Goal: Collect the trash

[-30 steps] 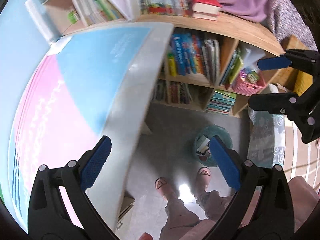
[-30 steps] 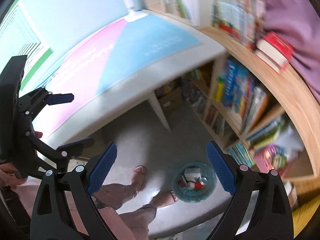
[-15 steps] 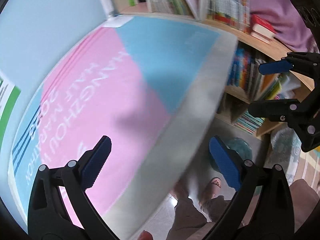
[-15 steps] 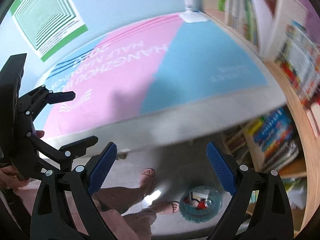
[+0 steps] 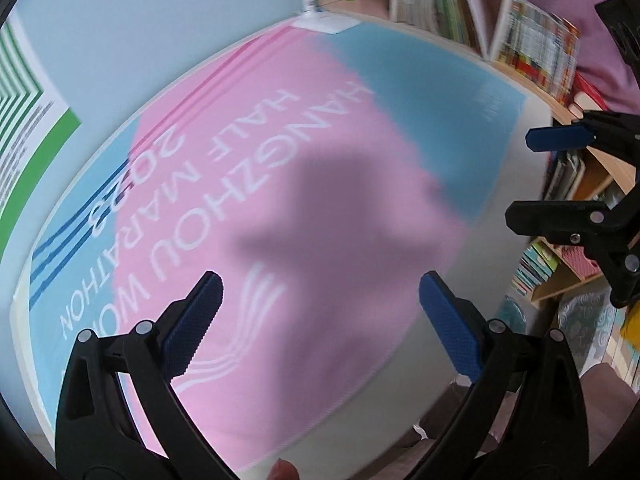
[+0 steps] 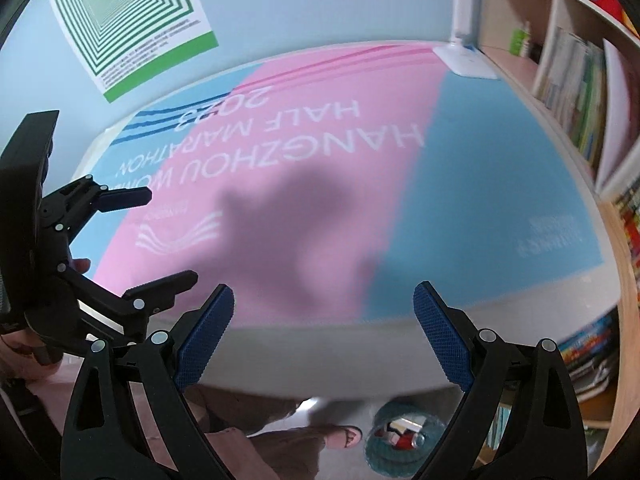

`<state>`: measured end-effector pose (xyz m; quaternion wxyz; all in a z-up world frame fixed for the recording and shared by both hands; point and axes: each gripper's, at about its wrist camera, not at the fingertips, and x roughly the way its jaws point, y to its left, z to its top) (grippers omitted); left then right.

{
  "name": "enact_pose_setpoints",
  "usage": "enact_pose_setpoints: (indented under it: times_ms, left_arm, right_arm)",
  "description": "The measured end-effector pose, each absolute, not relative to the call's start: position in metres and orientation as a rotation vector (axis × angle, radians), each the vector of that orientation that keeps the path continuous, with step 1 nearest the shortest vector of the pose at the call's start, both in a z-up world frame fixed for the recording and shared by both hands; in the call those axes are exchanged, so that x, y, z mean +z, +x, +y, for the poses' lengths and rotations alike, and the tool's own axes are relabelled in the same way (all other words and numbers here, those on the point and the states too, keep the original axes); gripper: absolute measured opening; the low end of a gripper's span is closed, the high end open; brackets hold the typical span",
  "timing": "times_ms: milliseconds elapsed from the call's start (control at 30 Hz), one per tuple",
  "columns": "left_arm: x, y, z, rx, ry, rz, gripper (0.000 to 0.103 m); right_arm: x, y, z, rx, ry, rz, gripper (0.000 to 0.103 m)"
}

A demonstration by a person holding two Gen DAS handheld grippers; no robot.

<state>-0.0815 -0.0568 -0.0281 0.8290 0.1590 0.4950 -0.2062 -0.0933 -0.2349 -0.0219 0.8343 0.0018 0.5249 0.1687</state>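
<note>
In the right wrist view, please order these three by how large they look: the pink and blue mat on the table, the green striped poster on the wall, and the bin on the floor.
1. mat, by far the largest.
2. green striped poster.
3. bin, smallest, though partly hidden behind the right gripper.

Fisheye distortion and differing nearness make these apparent sizes only.

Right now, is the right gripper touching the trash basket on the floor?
Apart. The right wrist view shows the right gripper open and empty, up at table height, with the teal trash basket far below on the floor beside the sandaled foot.
</note>
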Motion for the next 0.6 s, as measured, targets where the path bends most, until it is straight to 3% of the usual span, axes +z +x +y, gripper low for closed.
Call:
enact_pose_setpoints:
  times_ms: [600]
  left_arm:
    - [-0.033,-0.051,0.003,-0.15,0.171,1.11,0.096]
  right_arm:
    - [-0.028,-0.017,-0.177,0.588,-0.125,1.135,0.09]
